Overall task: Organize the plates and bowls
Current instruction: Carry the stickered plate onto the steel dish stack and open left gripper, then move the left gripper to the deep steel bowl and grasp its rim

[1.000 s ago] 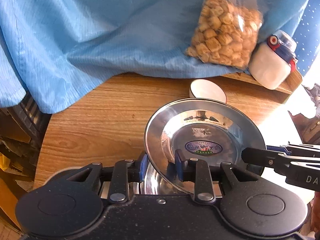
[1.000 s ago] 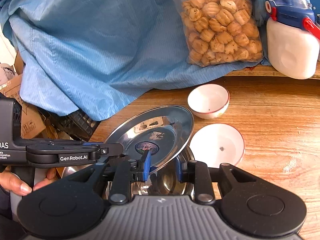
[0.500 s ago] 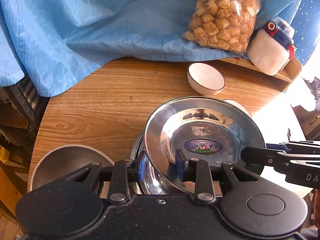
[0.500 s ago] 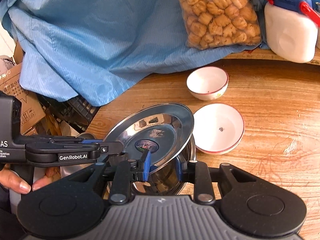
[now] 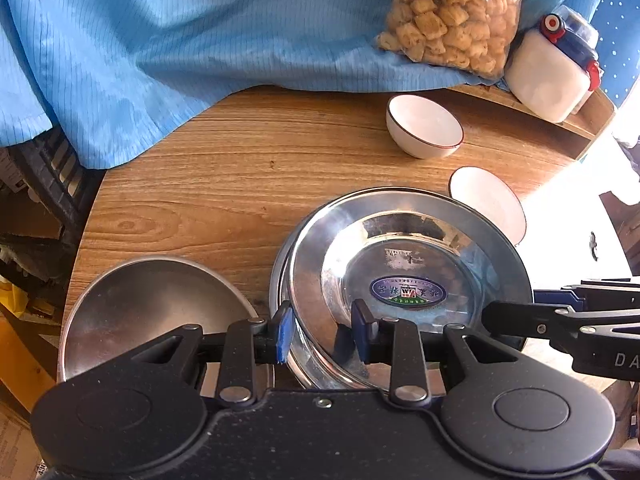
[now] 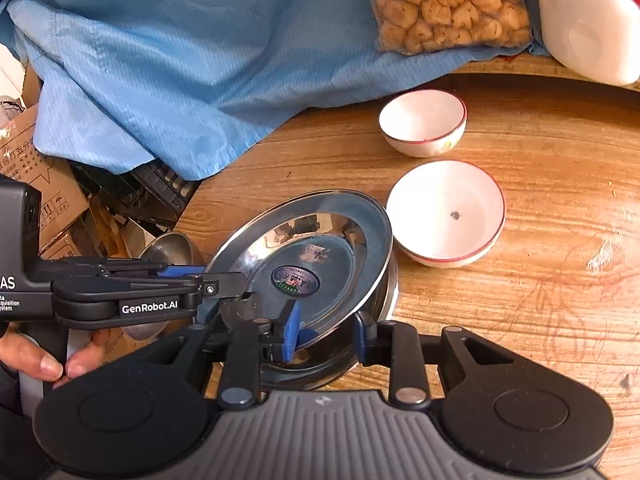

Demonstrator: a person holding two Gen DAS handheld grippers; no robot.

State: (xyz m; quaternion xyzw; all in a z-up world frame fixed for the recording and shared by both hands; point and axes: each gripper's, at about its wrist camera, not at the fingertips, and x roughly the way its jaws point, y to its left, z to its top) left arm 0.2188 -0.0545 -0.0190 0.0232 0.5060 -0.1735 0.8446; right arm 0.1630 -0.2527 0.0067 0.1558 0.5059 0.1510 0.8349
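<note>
1. Noting the largest items first: a round wooden table with a blue cloth draped over its far side.
2. A steel plate with an oval label at its centre sits near the table's front edge. It is tilted, directly above a steel bowl. The bowl's rim shows beneath the plate's edge.
3. The left gripper straddles the plate's near rim. One blue pad is outside and under the rim, the other inside on the plate's upper face. The jaws are partly closed and the pads appear to clamp the rim.
4. The right gripper takes the opposite rim the same way, with its inner pad on the plate's face and its outer pad below the edge. Its jaws are also partly closed and gripping the plate. Both tools together carry the plate.
5. A second steel bowl stands upright just beside the stacked one, on the side toward the table's edge.
6. A larger white bowl with a red rim stands just beside the plate's far edge. I cannot tell whether they touch.
7. A smaller white bowl, also red-rimmed, stands just behind the larger one, apart from it.
8. A clear bag of snacks and a white bottle rest at the back.
9. A hand wraps the left tool's handle.
</note>
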